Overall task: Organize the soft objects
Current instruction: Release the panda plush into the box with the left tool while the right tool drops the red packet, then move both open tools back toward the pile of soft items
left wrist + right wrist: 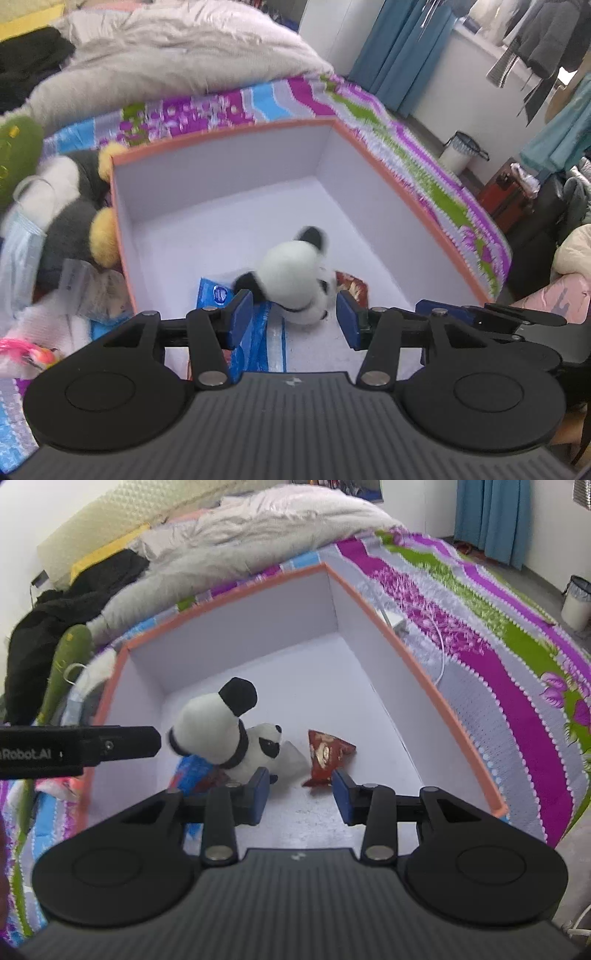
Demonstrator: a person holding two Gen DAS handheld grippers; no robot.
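Observation:
An orange-rimmed box [406, 184] [424, 679] with white walls stands on the bed. Inside it a black-and-white panda plush [295, 277] [221, 731] lies head down on the floor. My left gripper [293, 317] hangs just above the panda with its blue pads apart; one black paw brushes the left pad, but the pads do not press on it. In the right wrist view one left finger [110, 746] ends beside the panda's rump. My right gripper [303, 795] is open over the box floor, with a red pouch [327, 755] [351, 286] just ahead of its pads, untouched.
A blue packet [214, 295] [192, 771] lies under the panda. Left of the box lie a grey-and-white plush with yellow feet [74, 206], a green plush [14, 147], a face mask [18, 251] and a pink item [22, 350]. A white charger [399, 624] lies right of the box.

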